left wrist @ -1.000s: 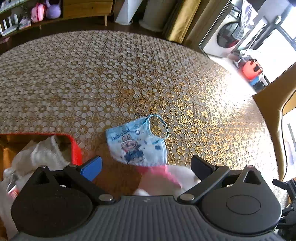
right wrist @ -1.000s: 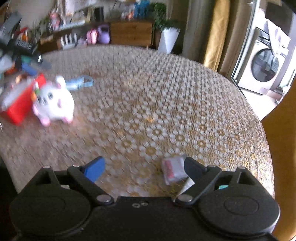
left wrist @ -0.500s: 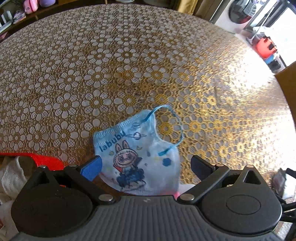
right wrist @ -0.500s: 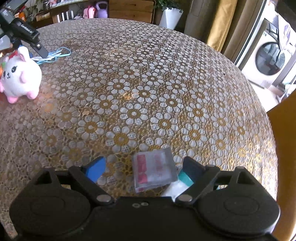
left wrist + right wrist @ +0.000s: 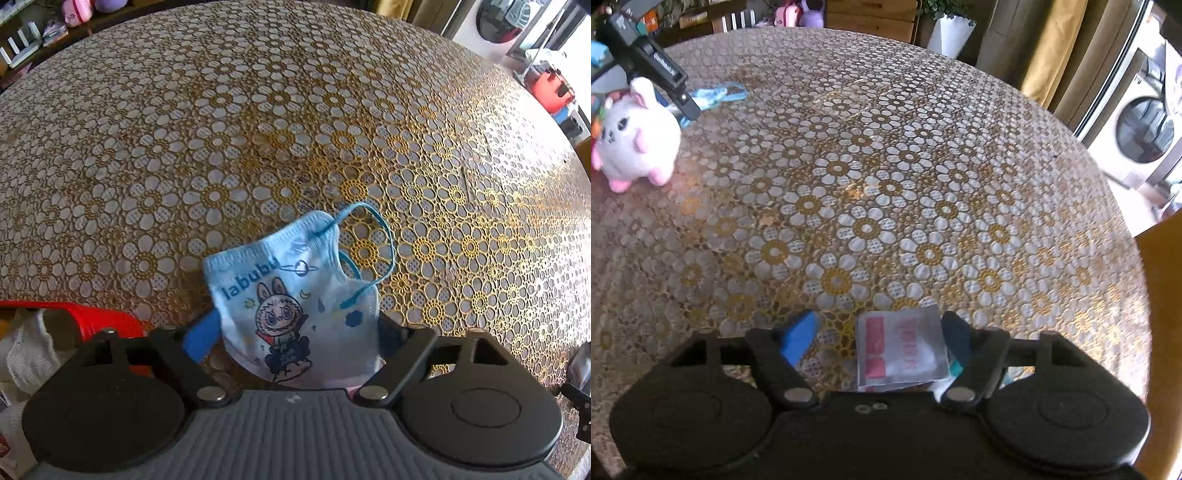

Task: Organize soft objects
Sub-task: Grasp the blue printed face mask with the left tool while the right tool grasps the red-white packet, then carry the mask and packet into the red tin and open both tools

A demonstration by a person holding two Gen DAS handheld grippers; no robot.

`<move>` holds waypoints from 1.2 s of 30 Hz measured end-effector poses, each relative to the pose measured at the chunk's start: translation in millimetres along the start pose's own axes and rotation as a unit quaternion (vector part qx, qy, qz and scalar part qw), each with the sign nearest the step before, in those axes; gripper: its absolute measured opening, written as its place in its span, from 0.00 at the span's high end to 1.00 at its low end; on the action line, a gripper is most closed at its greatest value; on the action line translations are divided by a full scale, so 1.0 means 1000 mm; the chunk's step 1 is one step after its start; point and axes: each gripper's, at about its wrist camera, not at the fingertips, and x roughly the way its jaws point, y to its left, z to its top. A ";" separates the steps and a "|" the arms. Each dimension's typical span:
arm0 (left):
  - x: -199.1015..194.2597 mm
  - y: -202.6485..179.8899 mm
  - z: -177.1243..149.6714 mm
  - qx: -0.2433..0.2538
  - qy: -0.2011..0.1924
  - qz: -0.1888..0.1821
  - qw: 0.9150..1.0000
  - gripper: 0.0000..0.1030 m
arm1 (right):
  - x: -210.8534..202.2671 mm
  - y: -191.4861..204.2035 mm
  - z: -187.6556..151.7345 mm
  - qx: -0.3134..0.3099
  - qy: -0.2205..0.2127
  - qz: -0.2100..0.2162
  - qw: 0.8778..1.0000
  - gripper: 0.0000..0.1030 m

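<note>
The round table with its lace floral cloth (image 5: pixel 886 184) is serving as the landmark. At its left edge the red basket (image 5: pixel 107 319) is already holding white fabric (image 5: pixel 29 350). Just beside it, the white plush bunny (image 5: pixel 635 136) is waiting untouched. The left gripper (image 5: pixel 295 332) is closing, jaws still apart, around the blue child's face mask (image 5: pixel 291 291). At the table's near edge, the right gripper (image 5: pixel 875 336) is closing, jaws apart, around a tissue packet (image 5: pixel 901 350). Judged: three items left.

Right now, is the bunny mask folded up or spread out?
Folded. The mask lies flat in half, both ear loops on one side.
</note>
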 end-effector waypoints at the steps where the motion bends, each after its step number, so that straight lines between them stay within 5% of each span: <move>1: -0.001 0.003 -0.001 -0.002 -0.004 -0.002 1.000 0.28 | 0.000 0.000 -0.001 0.004 -0.001 0.005 1.000 0.39; 3: -0.006 0.011 0.000 -0.006 -0.009 -0.002 1.000 0.37 | -0.001 0.000 -0.002 0.009 -0.003 0.012 1.000 0.43; 7: -0.007 0.029 -0.001 -0.015 -0.025 0.001 1.000 0.71 | -0.004 0.006 -0.004 0.011 -0.010 0.016 1.000 0.56; 11: -0.007 0.052 -0.001 -0.021 -0.042 -0.005 0.999 0.91 | -0.009 0.015 -0.007 0.000 -0.024 -0.002 1.000 0.63; 12: -0.009 0.056 -0.002 -0.023 -0.047 -0.007 0.999 0.94 | -0.011 0.016 -0.008 0.005 -0.030 0.001 1.000 0.76; 19: -0.040 0.083 0.003 -0.033 -0.086 -0.015 0.996 0.97 | -0.027 0.016 -0.006 0.050 -0.056 -0.008 0.997 0.95; 36: -0.193 0.132 -0.023 -0.033 -0.178 -0.064 0.981 0.97 | -0.145 0.062 0.017 0.092 -0.191 0.053 0.976 0.95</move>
